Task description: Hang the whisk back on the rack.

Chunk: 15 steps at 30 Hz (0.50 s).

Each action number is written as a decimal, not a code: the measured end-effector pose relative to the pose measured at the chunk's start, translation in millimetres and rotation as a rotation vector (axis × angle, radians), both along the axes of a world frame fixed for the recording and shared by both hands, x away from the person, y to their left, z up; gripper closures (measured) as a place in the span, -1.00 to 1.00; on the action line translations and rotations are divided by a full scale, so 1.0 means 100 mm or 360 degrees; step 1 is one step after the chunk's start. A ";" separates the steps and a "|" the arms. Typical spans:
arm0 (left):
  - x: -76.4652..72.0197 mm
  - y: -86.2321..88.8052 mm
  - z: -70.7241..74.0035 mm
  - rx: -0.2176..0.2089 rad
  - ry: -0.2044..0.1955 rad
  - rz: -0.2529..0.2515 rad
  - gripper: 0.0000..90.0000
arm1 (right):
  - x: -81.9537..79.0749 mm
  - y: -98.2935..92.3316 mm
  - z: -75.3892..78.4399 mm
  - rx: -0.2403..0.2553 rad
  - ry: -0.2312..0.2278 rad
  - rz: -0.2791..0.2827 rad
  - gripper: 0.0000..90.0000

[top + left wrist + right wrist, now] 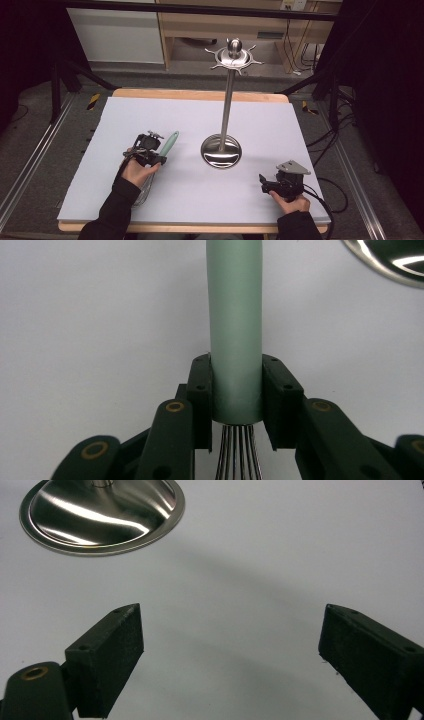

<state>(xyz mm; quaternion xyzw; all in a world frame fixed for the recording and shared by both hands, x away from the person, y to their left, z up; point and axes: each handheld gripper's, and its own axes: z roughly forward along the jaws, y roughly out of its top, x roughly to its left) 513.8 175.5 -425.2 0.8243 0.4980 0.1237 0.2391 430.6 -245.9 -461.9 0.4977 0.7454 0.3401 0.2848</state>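
Observation:
A whisk with a pale green handle [170, 143] [235, 330] lies on the white mat, its wire head [143, 192] pointing toward the person. My left gripper [151, 150] [236, 390] is shut on the handle's lower end, just above the wires [239, 452]; both pads press against its sides. A steel utensil stand [228, 100] with a round base [221, 152] [102, 512] and a hooked crown [234, 56] rises at the mat's middle. My right gripper [264, 183] [230, 650] rests low at the front right, jaws wide apart with bare mat between them.
The white mat [150, 115] covers a wooden table [200, 94]. Black frame legs and cables [325, 135] run along both sides on the floor. A wooden cabinet [200, 25] stands behind the table.

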 end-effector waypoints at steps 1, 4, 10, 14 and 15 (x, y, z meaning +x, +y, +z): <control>-0.01 0.01 0.02 -0.0009 -0.0012 0.0002 0.52 | 0.00 0.00 0.00 -0.0001 -0.0001 0.0001 -0.75; -0.07 0.04 0.06 -0.0042 -0.0060 -0.0009 0.52 | 0.00 0.00 0.00 -0.0001 -0.0001 0.0000 -0.75; -0.18 0.10 0.14 -0.0121 -0.0163 -0.0016 0.52 | 0.00 0.00 0.00 -0.0001 -0.0001 0.0000 -0.75; -0.24 0.15 0.20 -0.0163 -0.0215 -0.0025 0.53 | 0.00 0.00 0.00 -0.0001 -0.0001 -0.0001 -0.75; -0.25 0.16 0.21 -0.0174 -0.0231 -0.0023 0.53 | 0.00 0.00 0.00 -0.0001 0.0000 -0.0001 -0.75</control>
